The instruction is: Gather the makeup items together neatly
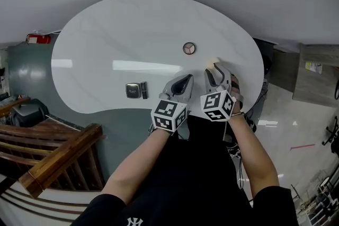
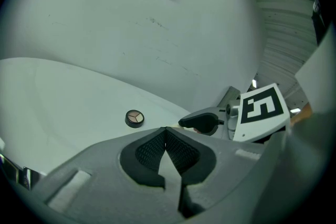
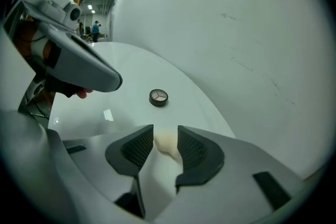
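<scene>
Our forearms and black top filled the bottom of the head view and covered the near edge of the white bench (image 1: 132,29). The left gripper (image 1: 185,81) had its jaws closed tip to tip with nothing between them. The right gripper (image 1: 213,72), just beside it, had its jaws partly apart, and a cream makeup sponge (image 3: 165,142) lay on the bench in the gap; we could not tell whether either pad touched it. From the head, only a pale sliver of that sponge showed past the right jaws. A round eyeshadow pot (image 1: 189,48), dark-rimmed with three tan pans, sat alone on the bench beyond both grippers and apart from them. Well to the left, near the bench's front edge, lay a square silvery compact (image 1: 133,90) with a slim dark item (image 1: 144,90) just beside it, too small for us to identify. In the left gripper view a shiny edge at the lower left was cut off by the frame. Off the bench, a wooden railing (image 1: 53,151) stood at the lower left and a red object (image 1: 39,38) lay at the bench's far left end.
</scene>
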